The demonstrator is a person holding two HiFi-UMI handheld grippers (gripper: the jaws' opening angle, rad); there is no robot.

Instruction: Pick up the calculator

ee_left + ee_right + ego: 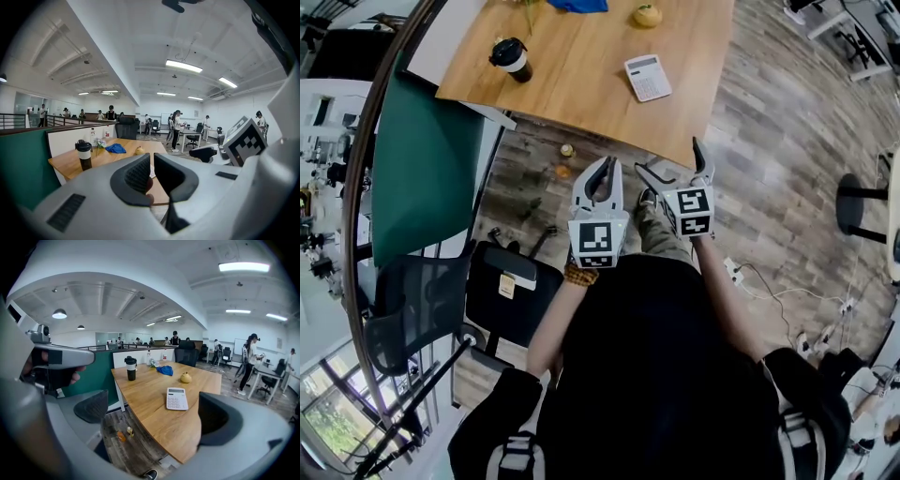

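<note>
Wooden table (581, 84) in office, calculator (648, 77) on top, left tongs (603, 165) together, right tongs (669, 157) apart

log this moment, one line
stage: pre-grasp | left gripper: shut | right gripper: open, empty | calculator: flat on table, untouched

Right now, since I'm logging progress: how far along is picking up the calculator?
Done: nothing yet; the calculator lies flat on the wooden table, untouched. In hand: both grippers are short of the table edge, the right gripper open and facing the calculator, the left gripper shut and empty. Left: reach over, close on it, lift.
</note>
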